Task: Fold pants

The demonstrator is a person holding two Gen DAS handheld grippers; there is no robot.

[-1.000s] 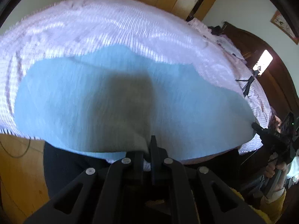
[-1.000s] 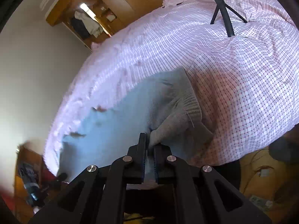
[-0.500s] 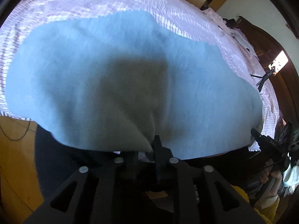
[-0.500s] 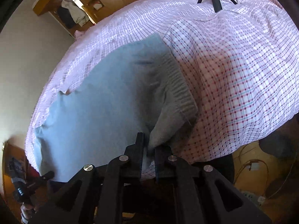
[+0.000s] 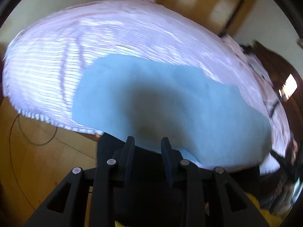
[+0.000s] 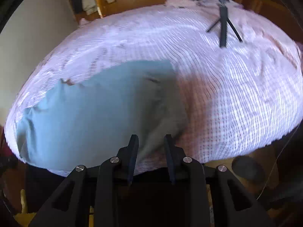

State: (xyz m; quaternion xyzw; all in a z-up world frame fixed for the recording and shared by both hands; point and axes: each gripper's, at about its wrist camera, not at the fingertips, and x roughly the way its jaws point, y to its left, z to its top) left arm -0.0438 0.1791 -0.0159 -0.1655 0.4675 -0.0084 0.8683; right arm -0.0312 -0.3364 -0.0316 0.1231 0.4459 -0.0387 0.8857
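Light blue pants [image 5: 170, 102] lie spread flat on a bed with a pink checked sheet [image 5: 94, 43]. In the left wrist view my left gripper [image 5: 147, 141] hangs over the near edge of the cloth, its jaws opening and apart, with no cloth pinched between them. The right wrist view shows the same pants [image 6: 90, 117], ribbed end toward the right. My right gripper [image 6: 150, 139] sits above that near right corner, its jaws opening too; the fabric lies below the gap, not pressed by the pads.
A black tripod [image 6: 223, 26] stands on the sheet at the far right. Wooden wardrobes [image 5: 208, 5] line the far wall. Wooden floor with a thin cable [image 5: 32, 132] lies off the bed's left edge. Another handheld gripper and a hand [image 5: 287, 162] show at the right border.
Both grippers went from shut on the pants' near edge to apart, and the cloth now lies flat on the bed. The left view swung sideways, showing more sheet.
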